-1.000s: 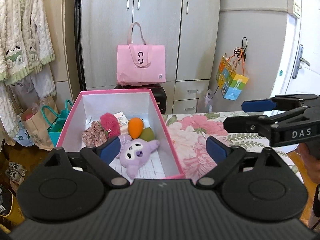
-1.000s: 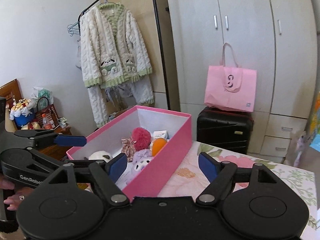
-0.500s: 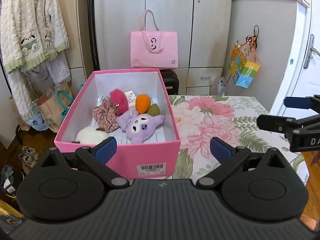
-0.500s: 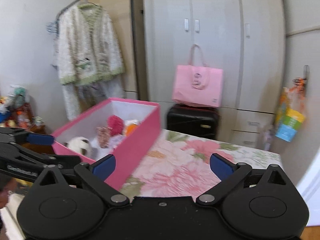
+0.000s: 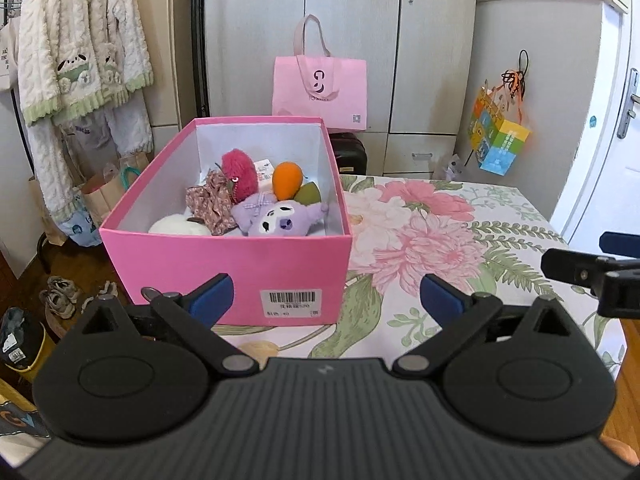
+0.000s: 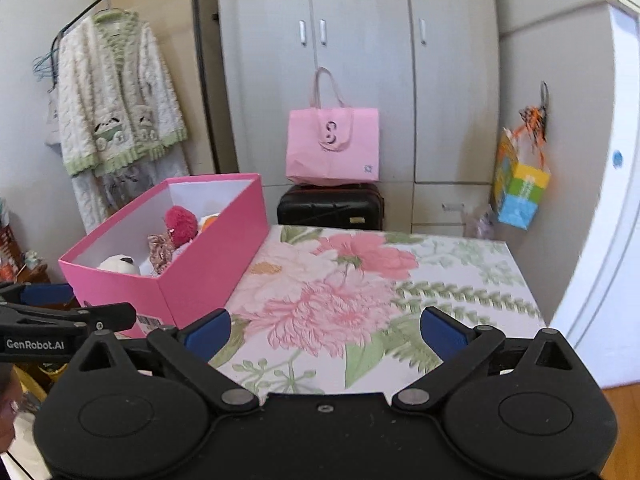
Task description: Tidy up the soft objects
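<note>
Inside the pink box [image 5: 240,256] at the left end of the floral table [image 5: 460,240]: purple plush [image 5: 280,220] nearest the front wall, orange toy [image 5: 286,179] and magenta pompom [image 5: 240,172] behind, floral fabric piece [image 5: 208,204] and white plush [image 5: 178,226] toward the left. Green item beside the orange toy, possibly a leaf. Left gripper [image 5: 326,296] before the box's barcode end, jaws spread wide, nothing between them. Right gripper [image 6: 326,330] over bare tablecloth, likewise wide apart and holding nothing. Behind the table, a pink bag [image 6: 333,144] atop a black suitcase [image 6: 331,207].
</note>
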Action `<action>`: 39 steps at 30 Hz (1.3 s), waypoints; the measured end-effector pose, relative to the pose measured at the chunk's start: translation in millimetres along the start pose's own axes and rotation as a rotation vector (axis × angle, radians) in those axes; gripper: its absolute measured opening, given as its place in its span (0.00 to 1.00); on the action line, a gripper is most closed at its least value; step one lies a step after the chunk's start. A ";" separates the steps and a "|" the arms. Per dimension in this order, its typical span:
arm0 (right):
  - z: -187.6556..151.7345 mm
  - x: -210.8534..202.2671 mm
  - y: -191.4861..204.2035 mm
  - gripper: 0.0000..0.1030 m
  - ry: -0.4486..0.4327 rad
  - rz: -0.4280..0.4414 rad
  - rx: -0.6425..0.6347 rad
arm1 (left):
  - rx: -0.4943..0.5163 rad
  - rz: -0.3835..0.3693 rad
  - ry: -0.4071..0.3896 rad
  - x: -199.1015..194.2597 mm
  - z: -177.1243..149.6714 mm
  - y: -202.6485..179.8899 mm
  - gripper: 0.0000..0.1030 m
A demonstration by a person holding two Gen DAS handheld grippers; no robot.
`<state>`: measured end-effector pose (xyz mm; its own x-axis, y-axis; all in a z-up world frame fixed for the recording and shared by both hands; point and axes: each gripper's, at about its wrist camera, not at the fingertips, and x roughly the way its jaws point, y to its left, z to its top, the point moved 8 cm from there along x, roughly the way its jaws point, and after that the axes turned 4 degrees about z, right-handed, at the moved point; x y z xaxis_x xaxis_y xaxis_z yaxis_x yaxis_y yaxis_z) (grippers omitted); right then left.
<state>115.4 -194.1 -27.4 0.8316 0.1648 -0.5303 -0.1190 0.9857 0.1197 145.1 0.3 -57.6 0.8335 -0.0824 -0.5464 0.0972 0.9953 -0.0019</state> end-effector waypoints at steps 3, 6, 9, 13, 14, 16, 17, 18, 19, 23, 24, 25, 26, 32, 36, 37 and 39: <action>-2.8 -3.4 1.9 0.99 -0.003 -0.015 -0.015 | 0.002 0.002 -0.014 -1.9 -2.4 -0.1 0.98; -1.8 -9.3 4.0 0.99 -0.026 -0.047 -0.042 | 0.000 0.028 -0.035 -3.9 -3.8 1.5 0.98; -1.2 -14.8 6.1 0.99 -0.045 -0.069 -0.048 | 0.009 0.041 -0.051 -6.6 -5.2 1.3 0.98; -3.4 -21.0 8.6 0.99 -0.066 -0.101 -0.064 | 0.021 0.047 -0.071 -10.3 -3.4 1.0 0.98; -3.0 -21.9 8.7 0.99 -0.068 -0.107 -0.066 | 0.026 0.049 -0.074 -11.2 -1.8 0.9 0.98; -1.0 -23.1 8.7 0.99 -0.069 -0.110 -0.063 | 0.034 0.053 -0.080 -13.4 1.4 1.3 0.98; 0.3 -23.3 8.1 0.99 -0.068 -0.112 -0.059 | 0.035 0.055 -0.081 -14.4 3.2 1.6 0.98; 1.7 -23.3 7.1 0.99 -0.066 -0.115 -0.054 | 0.035 0.057 -0.080 -15.2 4.8 2.1 0.98; 2.6 -23.2 6.5 0.99 -0.063 -0.117 -0.051 | 0.035 0.059 -0.082 -16.1 6.4 2.2 0.98; 4.4 -24.8 4.4 0.99 -0.066 -0.128 -0.045 | 0.038 0.080 -0.101 -20.8 10.8 3.8 0.98; 3.8 -25.5 4.0 0.99 -0.068 -0.129 -0.042 | 0.036 0.085 -0.104 -21.6 11.3 4.4 0.98; 3.0 -26.1 3.6 0.99 -0.069 -0.129 -0.039 | 0.034 0.086 -0.106 -22.0 11.7 4.7 0.98; 2.5 -26.5 3.1 0.99 -0.069 -0.128 -0.036 | 0.033 0.086 -0.106 -22.3 11.7 4.9 0.98; 1.3 -28.0 3.7 0.99 -0.078 -0.141 -0.043 | 0.009 0.078 -0.100 -20.6 10.9 7.5 1.00; 0.8 -28.4 4.1 0.99 -0.080 -0.146 -0.043 | 0.007 0.083 -0.100 -20.3 10.3 8.4 1.00; 1.0 -28.3 4.4 0.99 -0.079 -0.145 -0.043 | 0.013 0.085 -0.100 -20.2 10.1 8.2 1.00; 0.9 -28.4 4.2 0.99 -0.080 -0.148 -0.043 | 0.015 0.090 -0.102 -20.4 10.0 8.4 1.00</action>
<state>91.8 -194.7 -11.1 0.8820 0.0161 -0.4709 -0.0140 0.9999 0.0081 134.4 9.8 -38.1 0.8902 0.0015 -0.4556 0.0272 0.9980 0.0564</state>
